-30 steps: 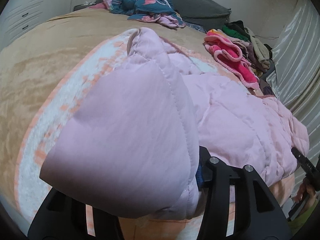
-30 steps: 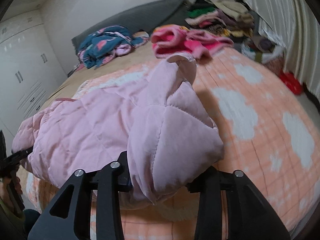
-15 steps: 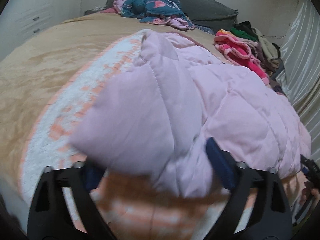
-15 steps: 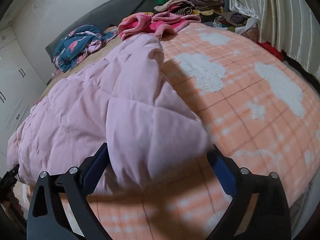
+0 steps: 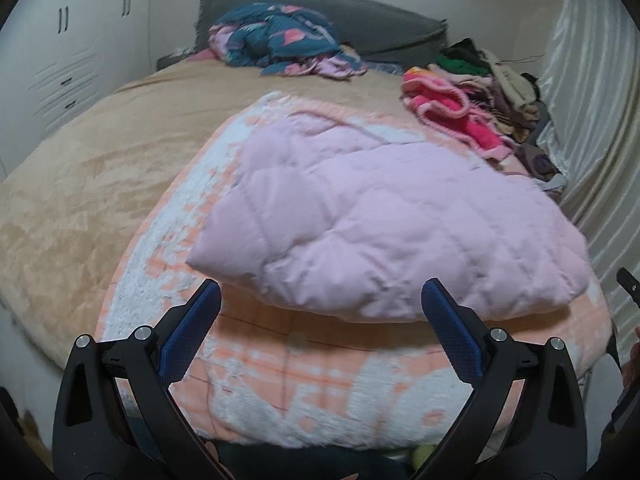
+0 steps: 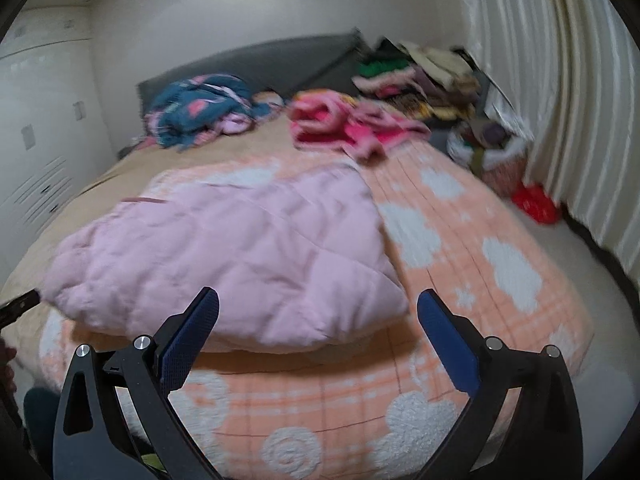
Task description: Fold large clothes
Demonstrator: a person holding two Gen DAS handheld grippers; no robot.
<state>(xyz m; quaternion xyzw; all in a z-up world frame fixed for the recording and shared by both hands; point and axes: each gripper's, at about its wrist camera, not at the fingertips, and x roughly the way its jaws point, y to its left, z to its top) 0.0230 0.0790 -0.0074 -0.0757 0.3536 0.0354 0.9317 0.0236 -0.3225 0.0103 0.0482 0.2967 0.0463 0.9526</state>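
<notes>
While heaped with clothes, laundry basket (image 6: 500,160)

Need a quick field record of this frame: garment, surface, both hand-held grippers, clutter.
garment: pink quilted jacket, folded over, lying flat
surface: orange blanket with white clouds over a tan bedspread
left hand-held gripper: open, jaws have just been opening, nothing between them, clear of the jacket
right hand-held gripper: open, jaws have just been opening, nothing between them
clutter: blue patterned bundle by the headboard; pink fleece garment; clothes pile near the curtain
</notes>
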